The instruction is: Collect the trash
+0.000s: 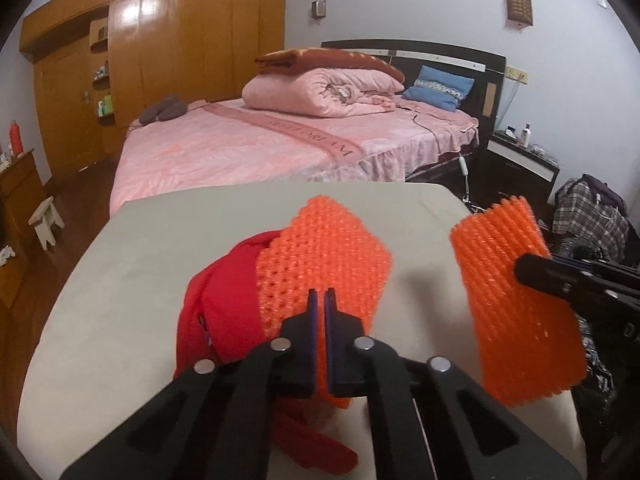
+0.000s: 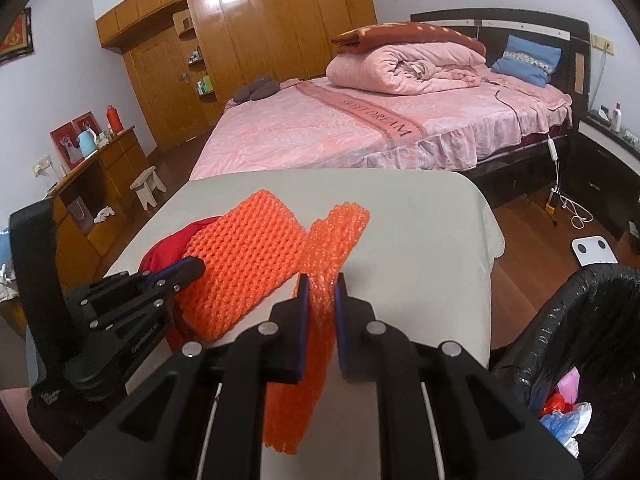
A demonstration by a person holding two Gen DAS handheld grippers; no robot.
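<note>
- Left gripper [image 1: 319, 294]: jaws closed tight on the near edge of one orange foam net [image 1: 324, 256], which lies on the grey table [image 1: 132, 264].
- Right gripper [image 2: 320, 280]: jaws clamped on a second orange foam net [image 2: 320, 288], held upright, at 3 o'clock of the first.
- Red cloth [image 1: 224, 292]: under the first net, at its 9 o'clock.
- Black-lined bin [image 2: 568, 328]: at 4 o'clock of the table, trash inside.
- Pink bed [image 1: 248, 148]: beyond the table, at 12 o'clock.
</note>
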